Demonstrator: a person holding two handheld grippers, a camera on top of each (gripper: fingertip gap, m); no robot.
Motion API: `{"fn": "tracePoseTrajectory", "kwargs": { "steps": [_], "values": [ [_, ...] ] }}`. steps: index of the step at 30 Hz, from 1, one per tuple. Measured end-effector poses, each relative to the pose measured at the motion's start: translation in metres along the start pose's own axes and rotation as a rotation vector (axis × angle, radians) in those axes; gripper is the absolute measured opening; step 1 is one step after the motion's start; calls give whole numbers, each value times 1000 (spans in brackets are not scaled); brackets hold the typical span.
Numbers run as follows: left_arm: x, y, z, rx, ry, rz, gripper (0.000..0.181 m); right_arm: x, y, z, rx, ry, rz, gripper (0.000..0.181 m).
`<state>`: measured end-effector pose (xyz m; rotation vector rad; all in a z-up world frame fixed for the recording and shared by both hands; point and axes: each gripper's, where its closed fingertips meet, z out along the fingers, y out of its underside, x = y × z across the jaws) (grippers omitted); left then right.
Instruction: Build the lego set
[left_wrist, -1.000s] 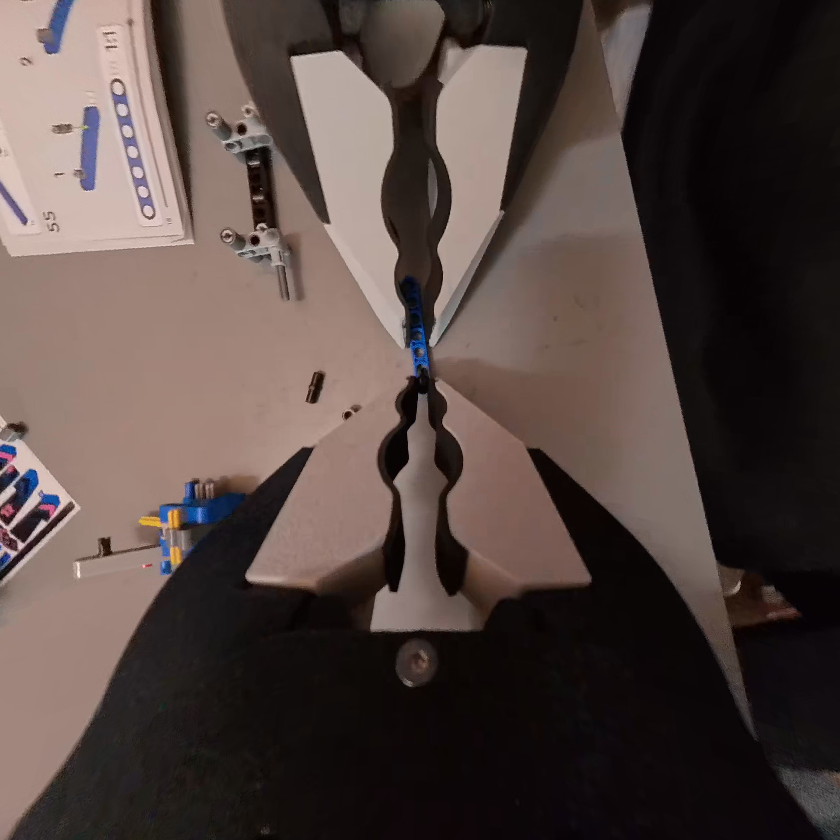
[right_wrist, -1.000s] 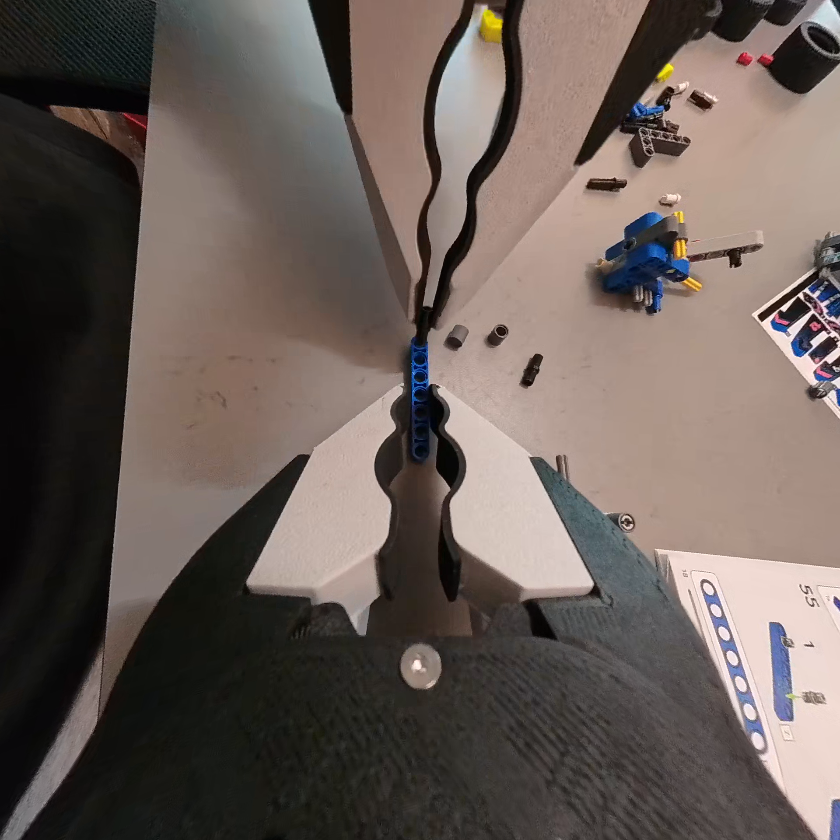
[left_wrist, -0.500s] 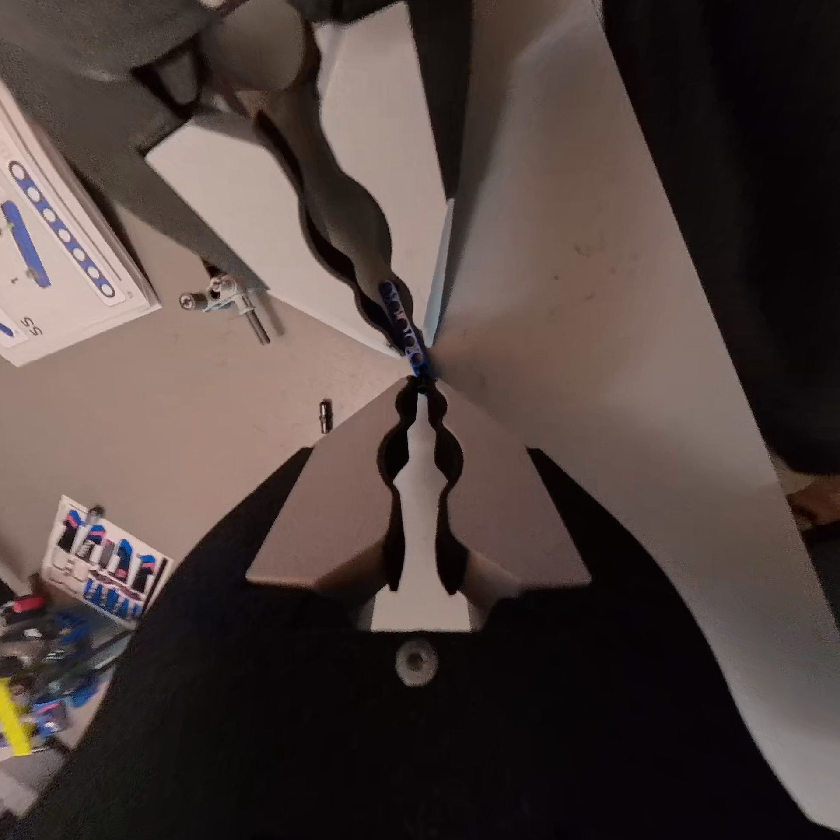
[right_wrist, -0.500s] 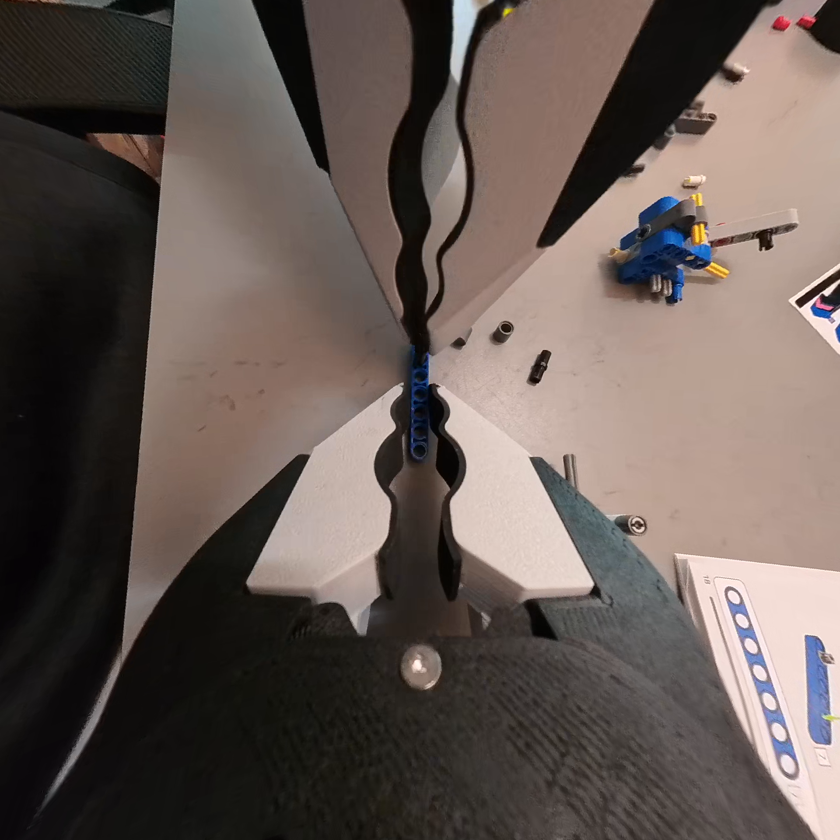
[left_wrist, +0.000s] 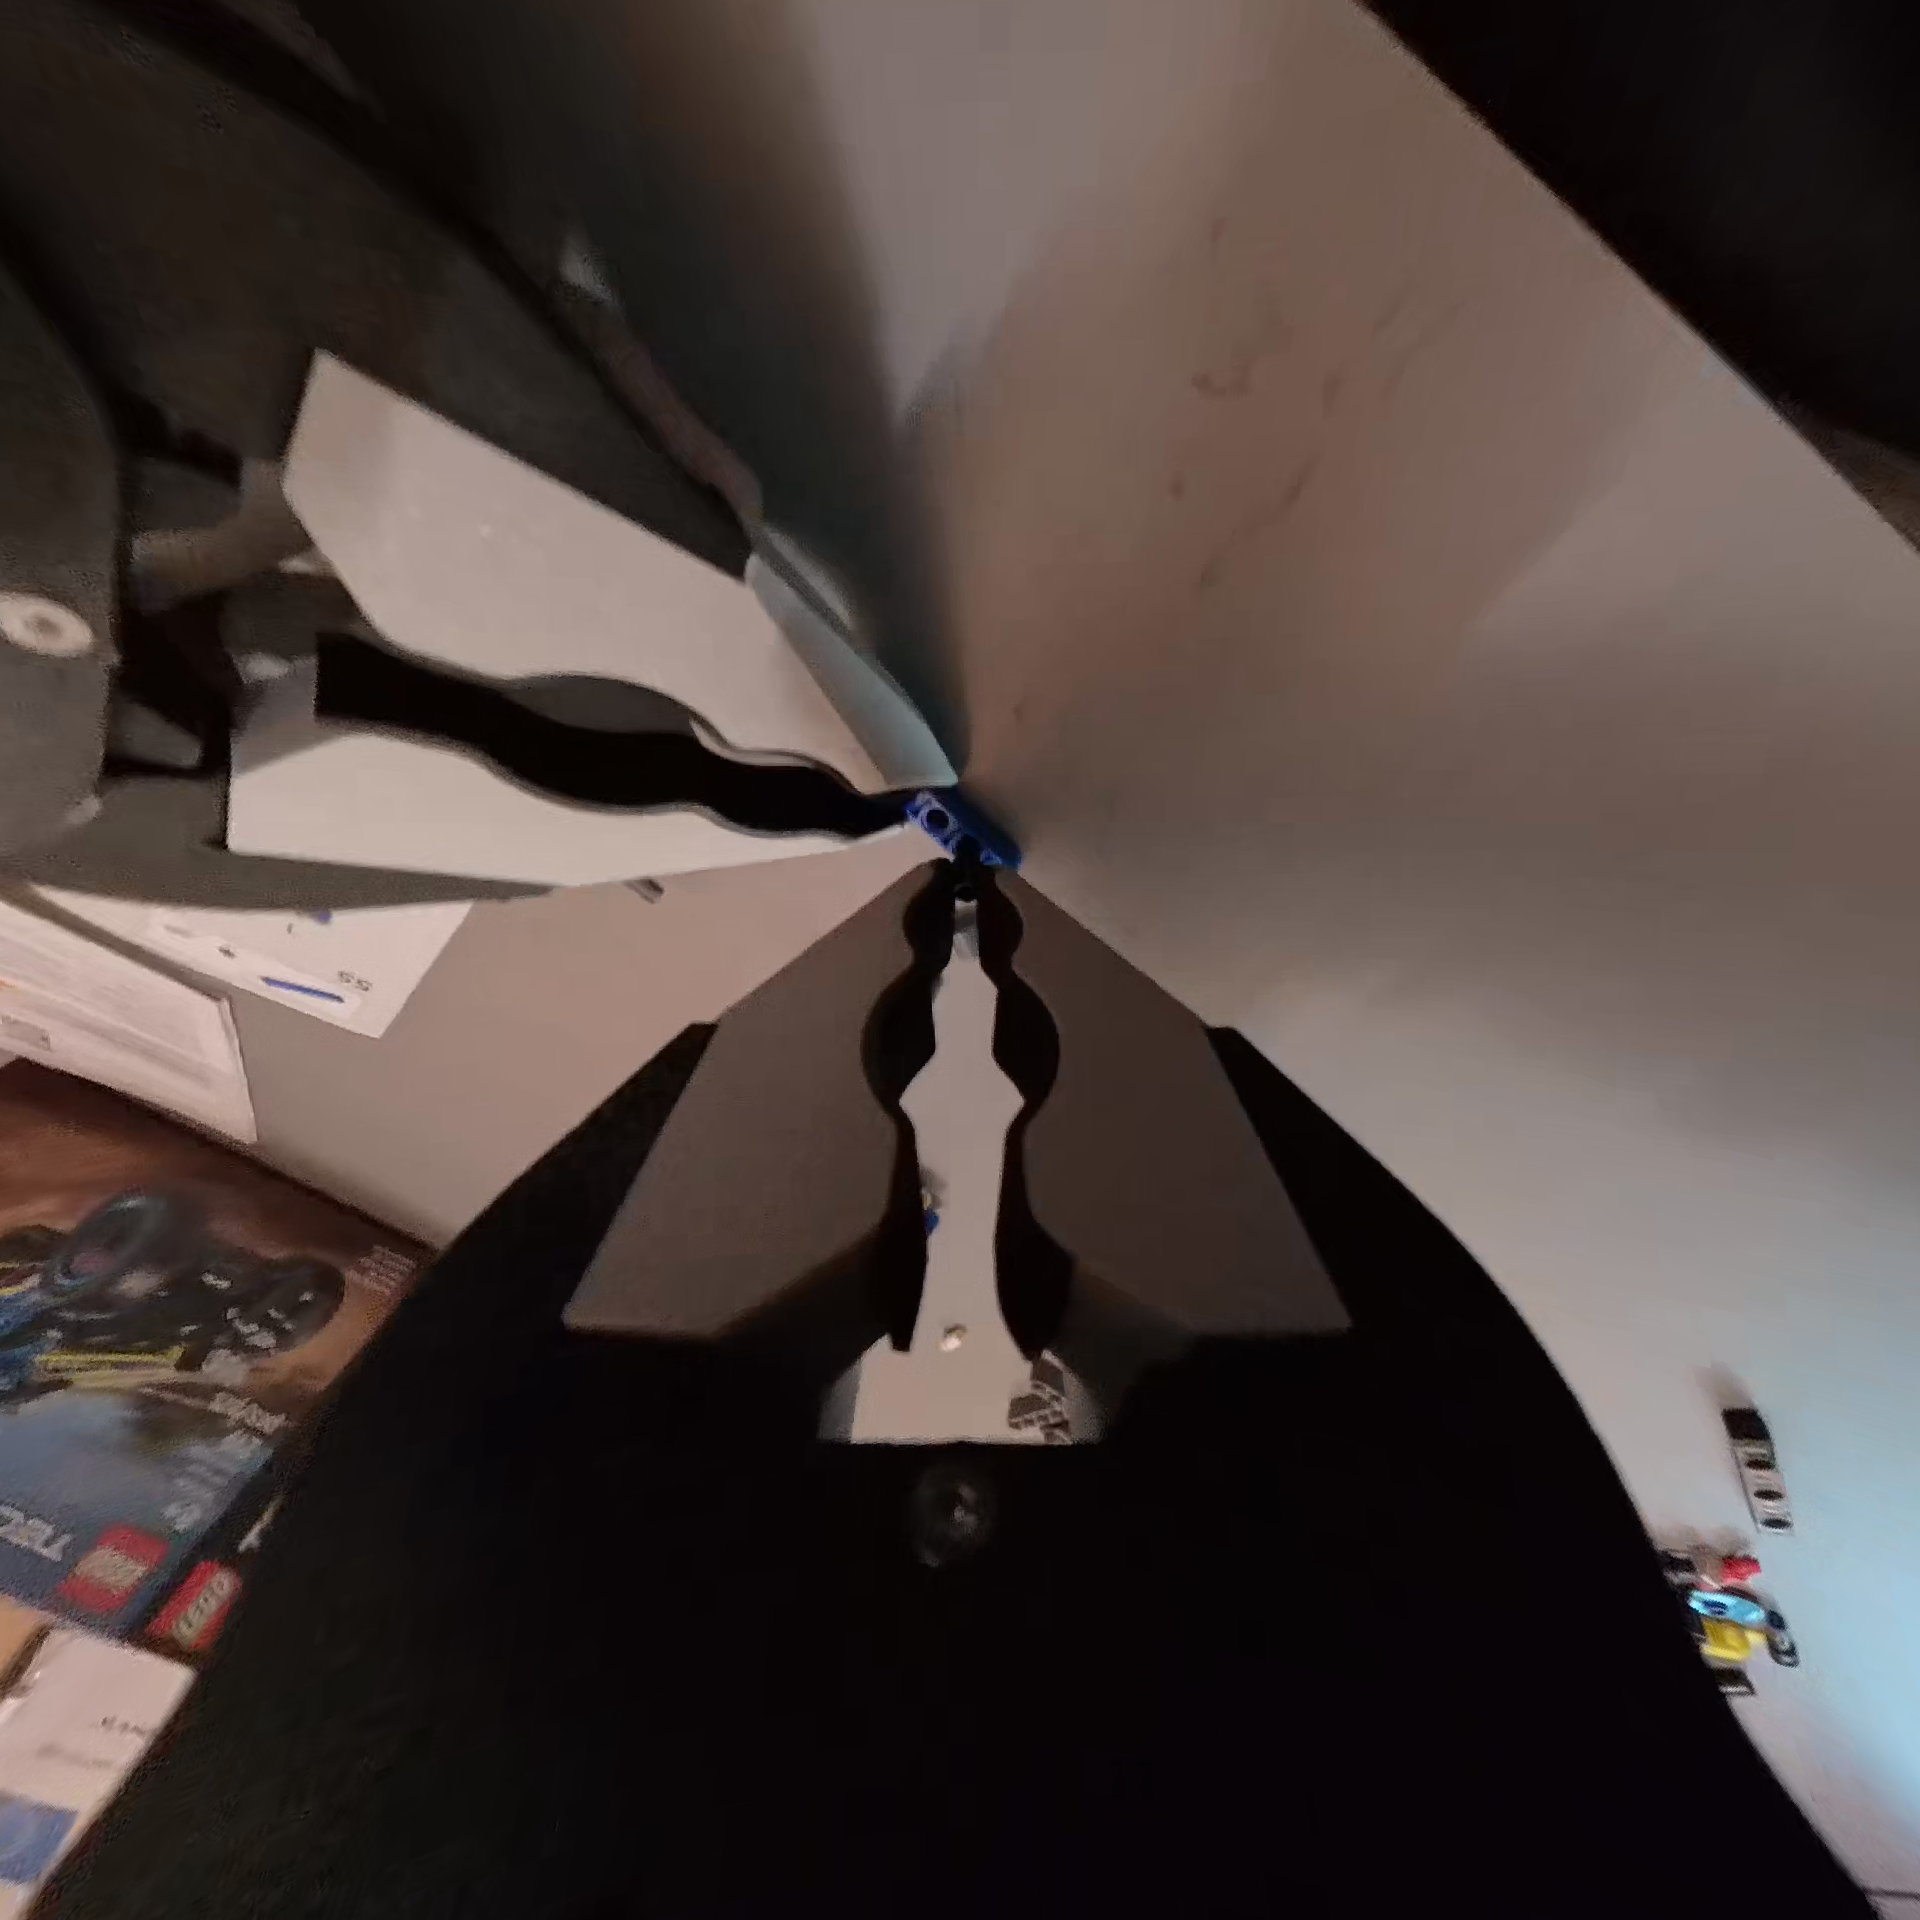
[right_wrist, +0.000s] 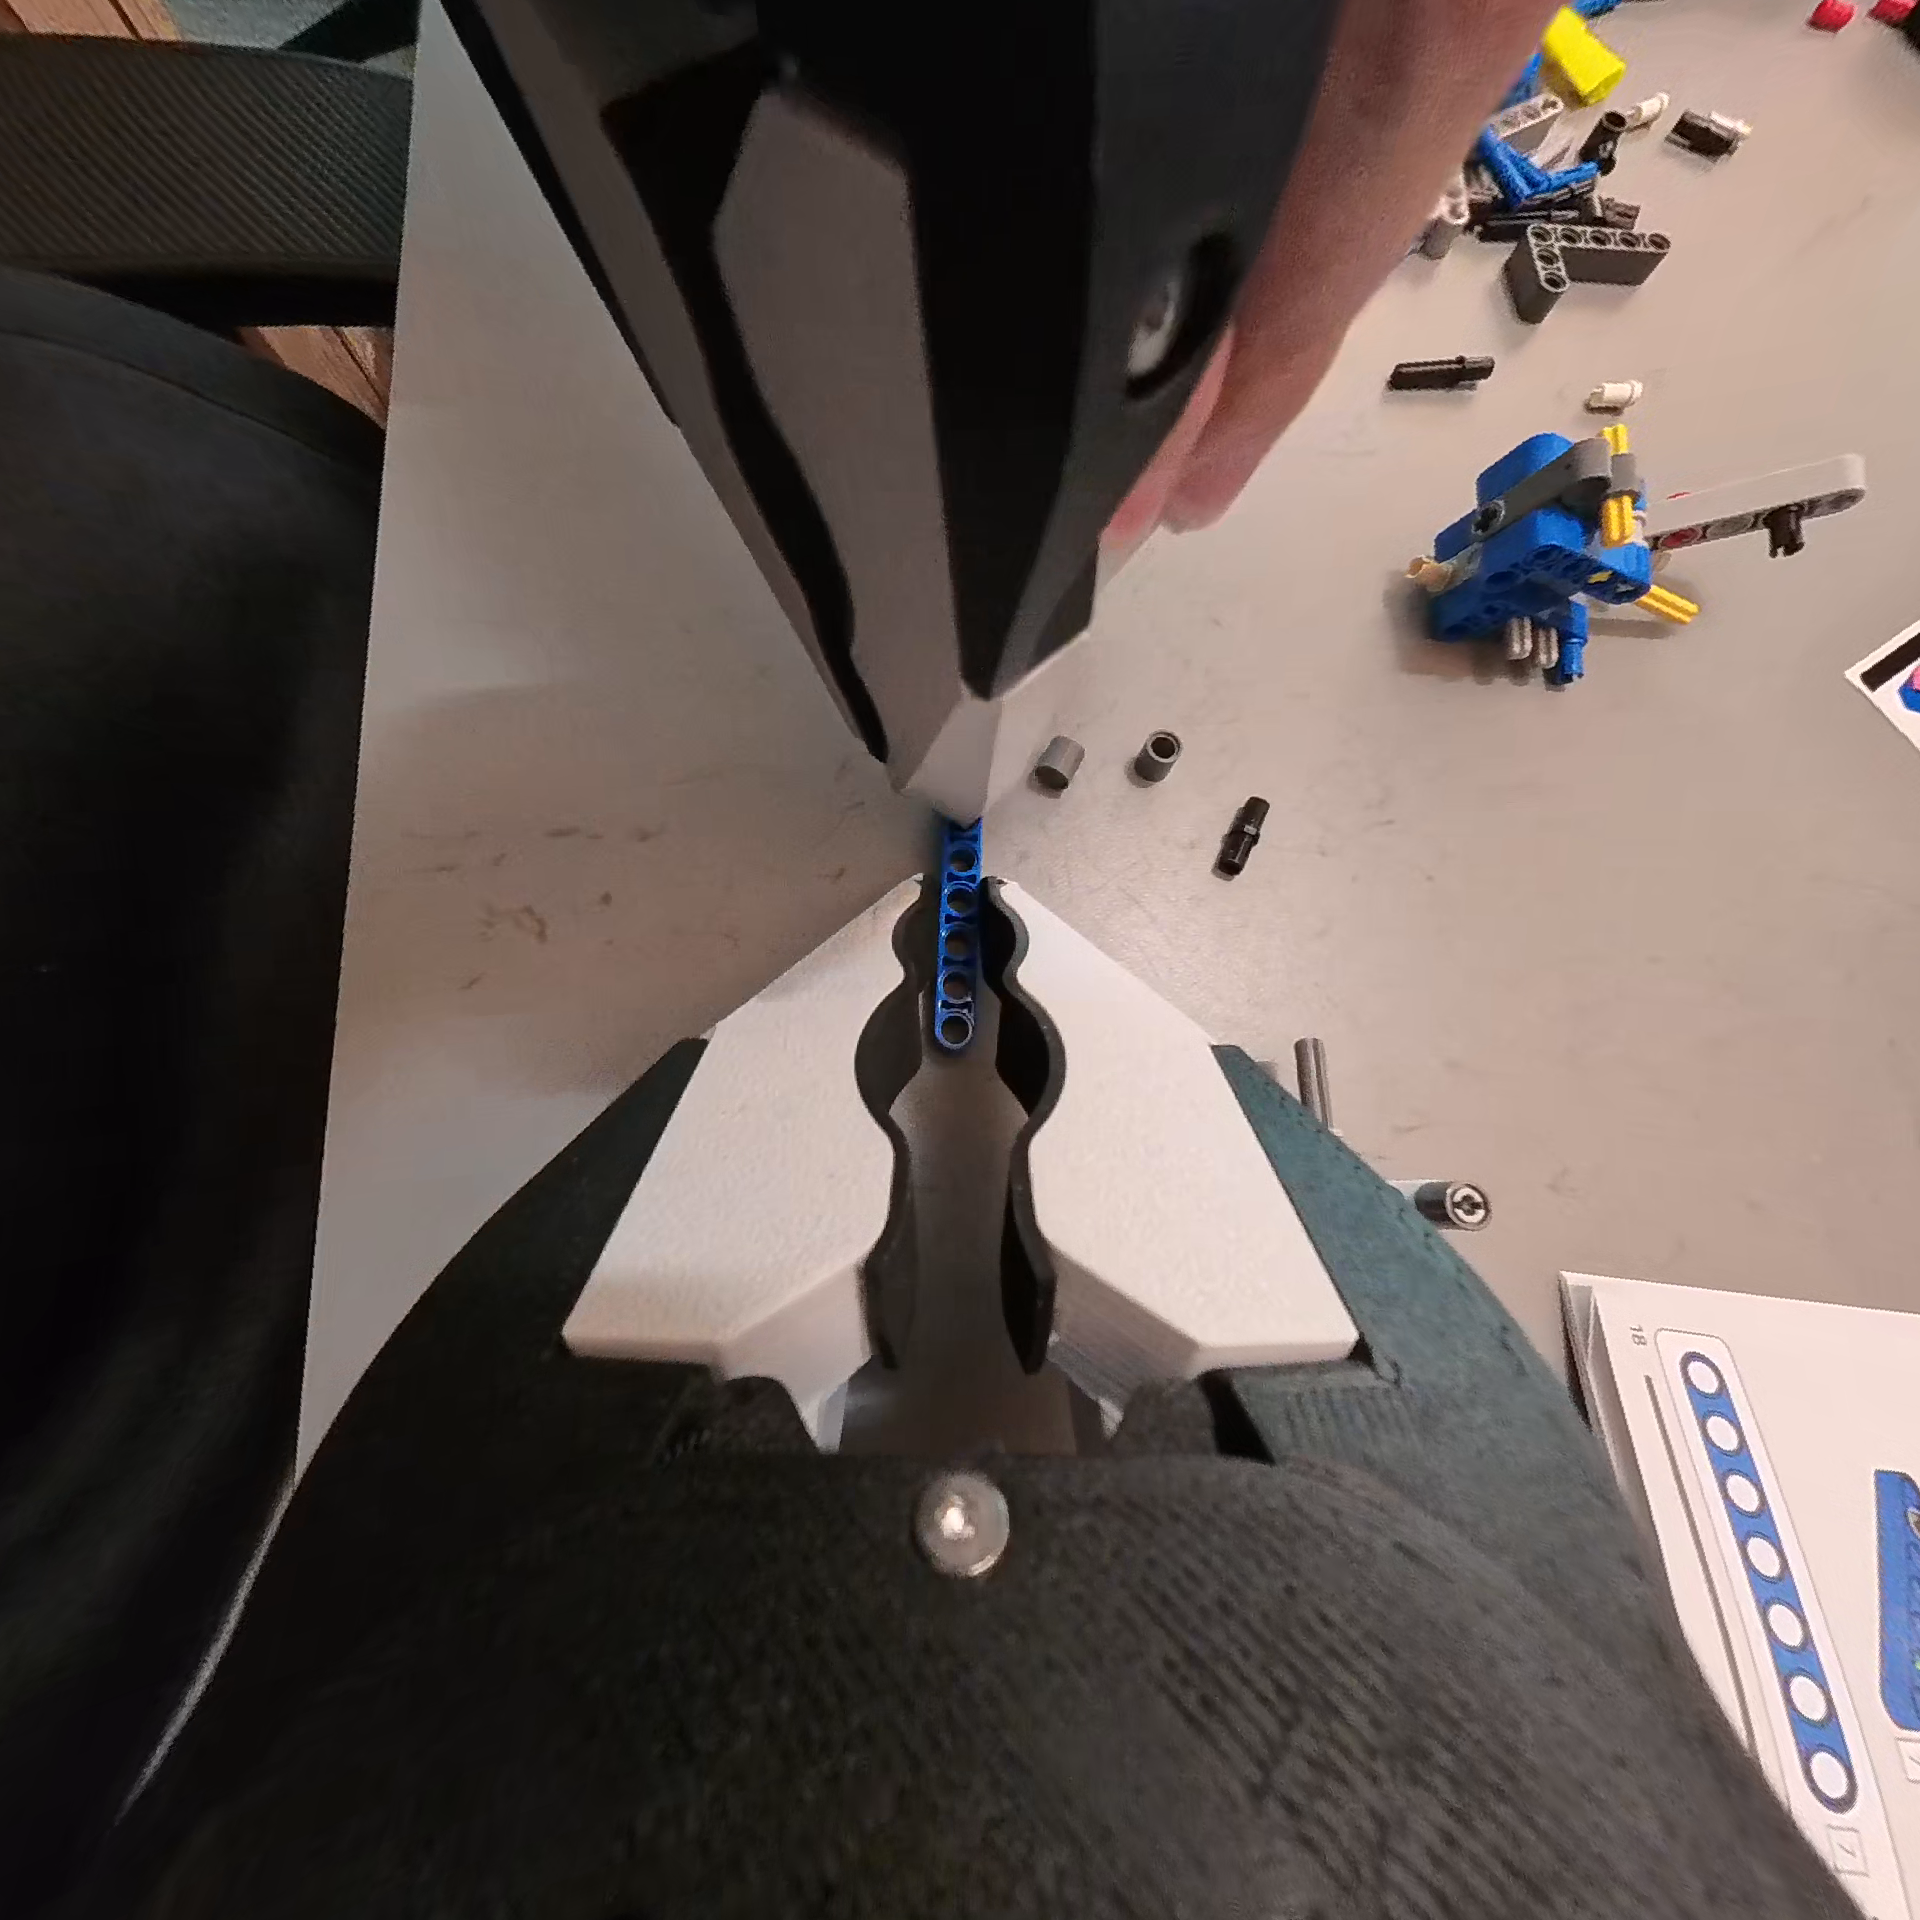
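Note:
My right gripper (right_wrist: 958, 883) is shut on a thin blue beam with holes (right_wrist: 956, 956) and holds it just above the grey table (right_wrist: 1351, 987), with the beam's far end sticking out past the tips. My left gripper (right_wrist: 951, 805) comes down from the top and meets that far end, with a hand (right_wrist: 1247, 364) behind it. In the left wrist view my left gripper (left_wrist: 964, 883) is shut on a small black pin (left_wrist: 966, 871) pressed against the blue beam (left_wrist: 951, 821). The right gripper (left_wrist: 904, 805) reaches in from the left there.
Two grey bushes (right_wrist: 1058, 766) and a loose black pin (right_wrist: 1242, 836) lie right of the tips. A blue sub-assembly (right_wrist: 1527, 551) and several loose pieces (right_wrist: 1558, 208) lie farther right. The instruction booklet (right_wrist: 1766, 1558) is at lower right, the set's box (left_wrist: 156, 1351) at left. The table edge (right_wrist: 353, 935) runs on the left. My two grippers' fingertips are within a few centimetres of each other.
My left gripper has swung and rolled around the beam's end, with its pin still on it, and now stands steeper and closer. The right gripper and blue beam have stayed put.

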<state>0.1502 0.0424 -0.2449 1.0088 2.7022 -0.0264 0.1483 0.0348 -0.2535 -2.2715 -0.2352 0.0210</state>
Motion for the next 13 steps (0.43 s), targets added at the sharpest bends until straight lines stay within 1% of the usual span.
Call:
{"fn": "tracePoseTrajectory", "kwargs": {
  "steps": [3,8,10,13],
  "values": [
    [0,0,1,17,51,-37,1,0,0,0,0,-1,-2,7],
    [1,-1,6,120,89,-138,1,0,0,0,1,5,-10,7],
    [1,-2,6,154,75,-182,1,0,0,0,1,9,-14,7],
    [0,-3,2,236,-3,-284,2,-1,0,0,2,20,-35,6]
  ]
}}
